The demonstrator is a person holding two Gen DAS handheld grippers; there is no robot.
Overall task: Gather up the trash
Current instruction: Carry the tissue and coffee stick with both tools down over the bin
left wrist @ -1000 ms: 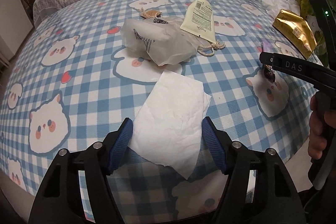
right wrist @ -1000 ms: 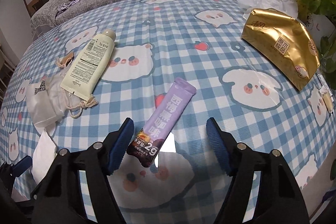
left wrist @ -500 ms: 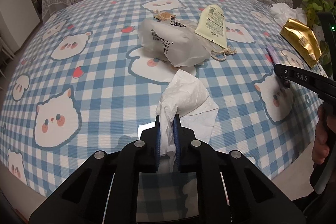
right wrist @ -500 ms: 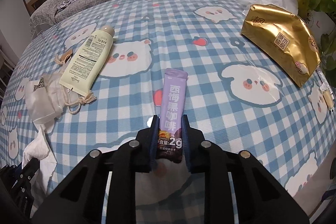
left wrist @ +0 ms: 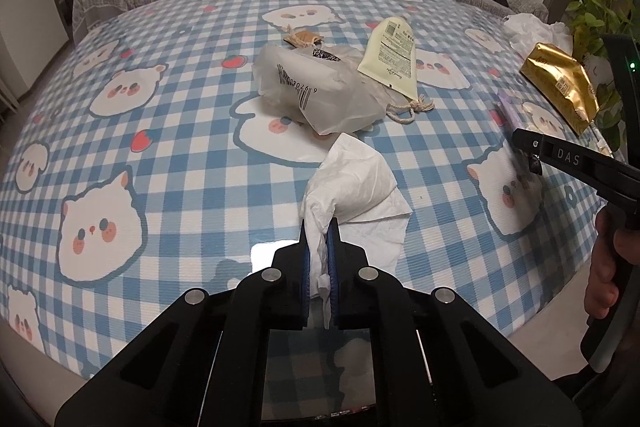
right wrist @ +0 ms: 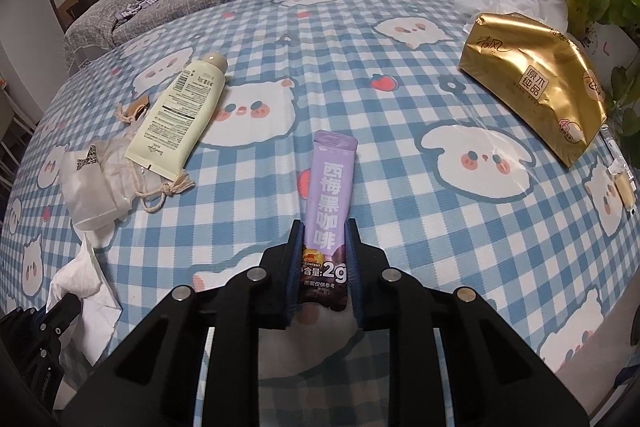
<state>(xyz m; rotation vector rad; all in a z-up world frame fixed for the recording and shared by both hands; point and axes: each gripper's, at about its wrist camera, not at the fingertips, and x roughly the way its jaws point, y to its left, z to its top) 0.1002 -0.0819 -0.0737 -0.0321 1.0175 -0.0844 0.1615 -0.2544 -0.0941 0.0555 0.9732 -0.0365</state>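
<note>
Where jaws pinch, white tissue (left wrist: 352, 187) and purple sachet (right wrist: 326, 203) vanish

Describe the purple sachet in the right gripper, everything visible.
The purple sachet is a slim, glossy stick pack, lilac on top with white Chinese characters, dark brown at the near end with "2g" printed. It looks flat and sealed. Its near end is pinched between the blue-padded fingers of the right gripper; the far end points away over the checked tablecloth, apparently resting on it. Nothing else touches it.
</note>
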